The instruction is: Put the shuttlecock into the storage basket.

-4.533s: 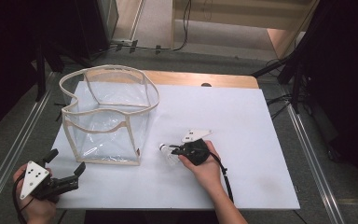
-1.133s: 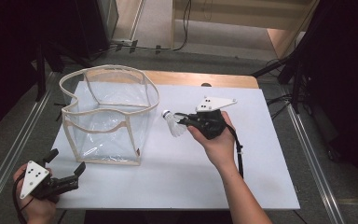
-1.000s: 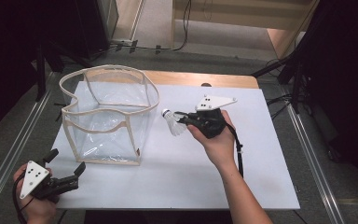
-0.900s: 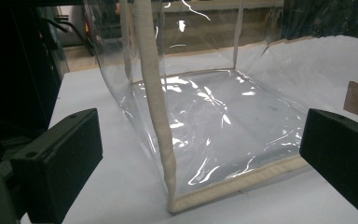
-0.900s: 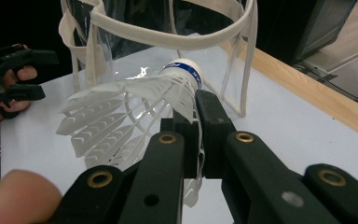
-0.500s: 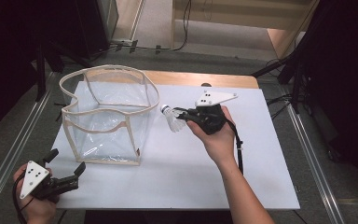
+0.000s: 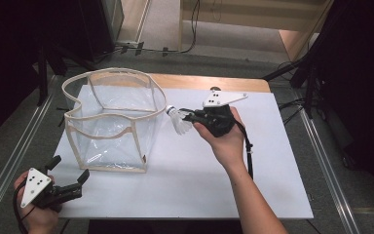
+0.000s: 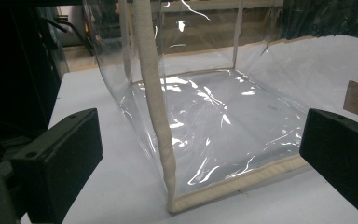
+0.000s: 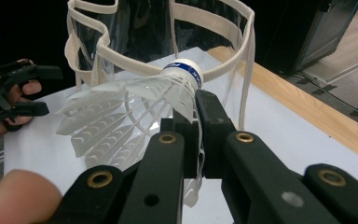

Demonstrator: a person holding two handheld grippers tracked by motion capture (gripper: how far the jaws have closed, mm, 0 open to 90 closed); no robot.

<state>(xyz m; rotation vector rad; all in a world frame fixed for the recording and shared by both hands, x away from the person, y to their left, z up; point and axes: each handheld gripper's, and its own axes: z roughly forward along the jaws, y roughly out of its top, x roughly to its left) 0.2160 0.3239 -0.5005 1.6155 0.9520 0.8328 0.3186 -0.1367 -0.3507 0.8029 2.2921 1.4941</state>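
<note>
My right gripper (image 7: 191,117) clamps a white shuttlecock (image 7: 177,120) just beside the clear bag's (image 7: 111,122) rim; my left gripper (image 7: 69,179) rests spread apart on the surface (image 7: 199,180).

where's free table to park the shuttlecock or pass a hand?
Bare white table top right of the right gripper and along the near edge between both forearms. Crowded at the far left: clear bag sits there, shuttlecock held just off its rim, left gripper near its front corner.
</note>
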